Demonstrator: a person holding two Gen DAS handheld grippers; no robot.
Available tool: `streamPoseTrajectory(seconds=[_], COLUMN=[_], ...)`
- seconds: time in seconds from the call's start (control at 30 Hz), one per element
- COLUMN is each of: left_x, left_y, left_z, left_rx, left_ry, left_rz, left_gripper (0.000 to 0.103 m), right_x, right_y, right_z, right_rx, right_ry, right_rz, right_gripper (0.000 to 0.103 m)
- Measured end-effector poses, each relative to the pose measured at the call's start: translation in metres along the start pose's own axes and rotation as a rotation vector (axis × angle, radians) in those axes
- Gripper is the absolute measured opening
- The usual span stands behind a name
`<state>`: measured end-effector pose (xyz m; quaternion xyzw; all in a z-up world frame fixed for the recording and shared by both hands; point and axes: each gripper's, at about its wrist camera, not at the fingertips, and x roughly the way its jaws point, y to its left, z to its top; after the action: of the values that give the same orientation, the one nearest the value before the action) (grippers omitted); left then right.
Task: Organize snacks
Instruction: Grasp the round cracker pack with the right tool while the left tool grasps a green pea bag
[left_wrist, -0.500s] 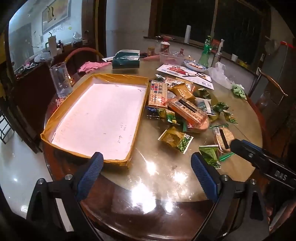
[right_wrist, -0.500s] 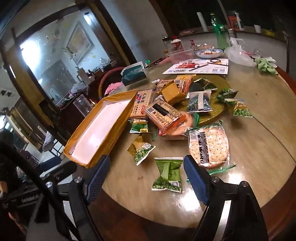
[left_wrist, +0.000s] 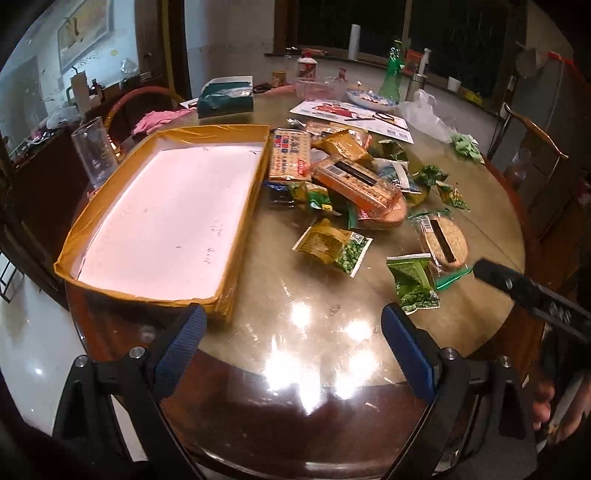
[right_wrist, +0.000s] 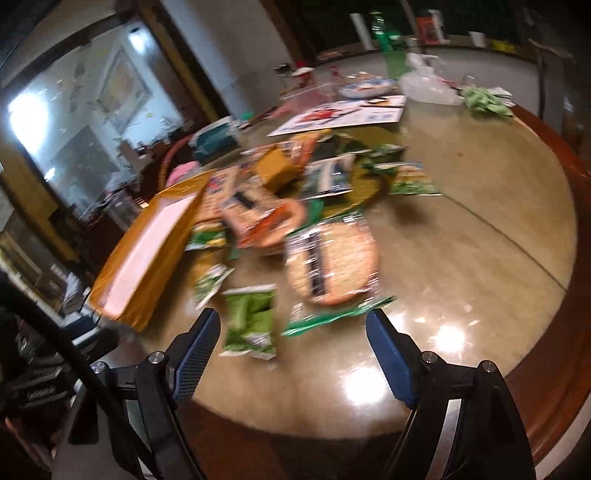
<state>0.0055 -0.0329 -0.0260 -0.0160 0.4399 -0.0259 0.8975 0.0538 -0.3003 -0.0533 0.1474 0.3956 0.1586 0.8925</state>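
**Both grippers spread and empty over the near table edge**

Right now your left gripper (left_wrist: 291, 354) hangs over the shiny near edge of the round table (left_wrist: 491, 206) with its blue-padded fingers (left_wrist: 181, 350) spread wide and nothing between them. Just beyond its left finger sits the shallow cardboard tray (left_wrist: 243, 206), white inside and bare. To the tray's right lies the heap of snacks (left_wrist: 351, 177), with a cracker box (left_wrist: 290, 155) touching the tray wall. Nearer you, apart from the heap, lie a yellow-green pea packet (left_wrist: 332, 249), a green packet (left_wrist: 413, 282) and a round cracker pack (left_wrist: 443, 243). Your right gripper (right_wrist: 291, 347) is also spread and holds nothing; its view is blurred. The green packet (right_wrist: 251, 321) lies just ahead of its left finger, the round cracker pack (right_wrist: 332, 266) a little farther on. A clear cup (left_wrist: 95, 153) stands beside the tray's far left side.
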Motion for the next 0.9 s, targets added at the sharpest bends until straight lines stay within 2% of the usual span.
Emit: streamPoseTrajectory(seconds=[0.1, 0.2, 0.27, 0.33, 0.4, 0.5, 0.57, 0.73, 0.83, 0.9], left_x=[0.006, 0.011, 0.015, 0.018, 0.02, 0.026, 0.029, 0.044, 0.061, 0.07], left_y=[-0.003, -0.008, -0.014, -0.019, -0.023, -0.031, -0.039, -0.065, -0.08, -0.087], left_z=[0.002, 0.004, 0.006, 0.006, 0.006, 0.008, 0.01, 0.02, 0.028, 0.031], left_rx=[0.014, 0.039, 0.055, 0.072, 0.087, 0.097, 0.115, 0.145, 0.127, 0.129], left_ry=[-0.009, -0.016, -0.015, -0.014, -0.004, 0.012, 0.027, 0.077, 0.109, 0.111], left_rz=[0.003, -0.009, -0.016, -0.026, -0.033, -0.055, -0.08, -0.15, -0.187, -0.181], left_gripper=[0.095, 0.095, 0.095, 0.095, 0.095, 0.095, 0.095, 0.095, 0.095, 0.094], right_x=[0.012, 0.039, 0.068, 0.072, 0.075, 0.067, 0.057, 0.036, 0.028, 0.026], right_y=[-0.01, -0.011, -0.009, 0.001, 0.008, 0.006, -0.003, -0.028, -0.038, -0.043], right_z=[0.013, 0.024, 0.023, 0.025, 0.023, 0.013, 0.01, 0.009, 0.01, 0.011], right_rx=[0.005, -0.04, -0.033, -0.103, -0.144, -0.193, -0.169, -0.06, 0.004, 0.036], right_ry=[0.018, 0.079, 0.117, 0.086, 0.116, 0.109, 0.108, 0.066, 0.035, 0.023], right_rz=[-0.059, -0.138, -0.126, -0.162, -0.165, -0.208, -0.208, -0.271, -0.244, -0.238], right_gripper=[0.082, 0.082, 0.083, 0.083, 0.075, 0.074, 0.074, 0.074, 0.074, 0.074])
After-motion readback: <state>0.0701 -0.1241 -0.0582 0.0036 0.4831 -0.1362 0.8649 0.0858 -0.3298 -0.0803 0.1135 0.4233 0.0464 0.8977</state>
